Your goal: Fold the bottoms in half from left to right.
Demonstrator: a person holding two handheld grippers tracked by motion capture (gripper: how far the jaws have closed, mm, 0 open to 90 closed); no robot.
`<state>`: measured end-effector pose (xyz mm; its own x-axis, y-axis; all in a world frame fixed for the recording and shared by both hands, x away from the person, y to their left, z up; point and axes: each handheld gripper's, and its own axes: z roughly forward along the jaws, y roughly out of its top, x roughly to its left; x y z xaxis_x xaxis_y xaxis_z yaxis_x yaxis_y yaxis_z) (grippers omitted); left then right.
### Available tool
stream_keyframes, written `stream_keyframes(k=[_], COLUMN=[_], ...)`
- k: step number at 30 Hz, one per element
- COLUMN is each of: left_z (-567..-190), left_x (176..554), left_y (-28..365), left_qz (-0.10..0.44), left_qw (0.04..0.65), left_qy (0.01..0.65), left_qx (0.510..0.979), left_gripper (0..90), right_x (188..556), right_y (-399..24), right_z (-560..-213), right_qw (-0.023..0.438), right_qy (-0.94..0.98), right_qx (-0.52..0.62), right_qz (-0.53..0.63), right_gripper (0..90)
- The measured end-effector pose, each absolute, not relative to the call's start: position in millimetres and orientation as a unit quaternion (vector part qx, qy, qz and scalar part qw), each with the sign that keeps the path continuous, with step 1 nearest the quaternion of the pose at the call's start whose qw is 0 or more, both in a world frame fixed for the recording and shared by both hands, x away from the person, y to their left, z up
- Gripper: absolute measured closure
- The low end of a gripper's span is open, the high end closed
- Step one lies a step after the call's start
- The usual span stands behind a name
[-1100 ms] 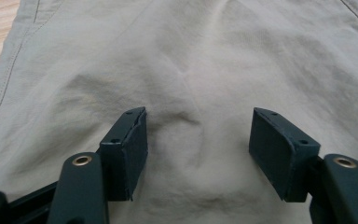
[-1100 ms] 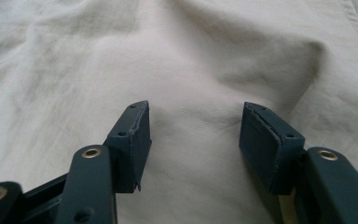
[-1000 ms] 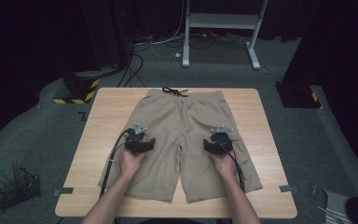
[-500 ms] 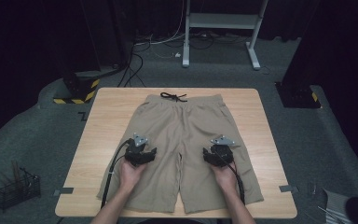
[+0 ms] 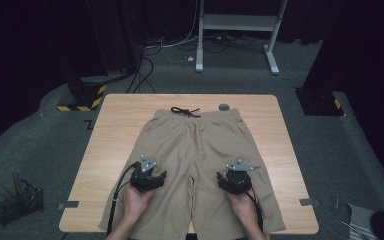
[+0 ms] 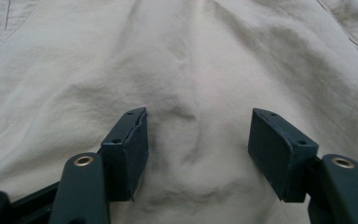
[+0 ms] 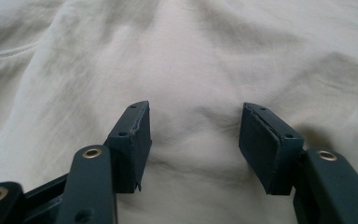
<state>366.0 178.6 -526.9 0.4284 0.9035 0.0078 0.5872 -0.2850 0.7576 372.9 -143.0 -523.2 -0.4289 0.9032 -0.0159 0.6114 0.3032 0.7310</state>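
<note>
Both grippers over shorts on the table
Left gripper (image 5: 155, 181) and right gripper (image 5: 228, 183) gape wide, holding nothing, above the shorts (image 5: 196, 150) near the table's (image 5: 120, 120) front edge; drawstring (image 5: 185, 111) lies toward its back edge.

Khaki shorts (image 5: 197, 160) flat on wooden table (image 5: 115, 130), waistband at 12 o'clock, black drawstring (image 5: 185, 111) on top. Left gripper (image 5: 150, 181) on left leg, right gripper (image 5: 232, 184) on right leg, jaws apart. Wire basket (image 5: 17, 205) on floor at 8 o'clock.
</note>
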Motion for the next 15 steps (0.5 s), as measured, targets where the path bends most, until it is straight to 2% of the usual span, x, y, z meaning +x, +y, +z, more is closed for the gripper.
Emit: stream_keyframes(k=[15], left_z=[-527], left_x=[317], left_y=[182], left_qz=[0.224], left_qw=[0.353], left_qy=[0.481], left_qx=[0.77], left_gripper=[38.5], right_x=[332], right_y=[-137], right_z=[-522], right_qw=[0.206], right_qy=[0.793], right_qx=[0.467], right_qz=[0.334], right_gripper=[43.5])
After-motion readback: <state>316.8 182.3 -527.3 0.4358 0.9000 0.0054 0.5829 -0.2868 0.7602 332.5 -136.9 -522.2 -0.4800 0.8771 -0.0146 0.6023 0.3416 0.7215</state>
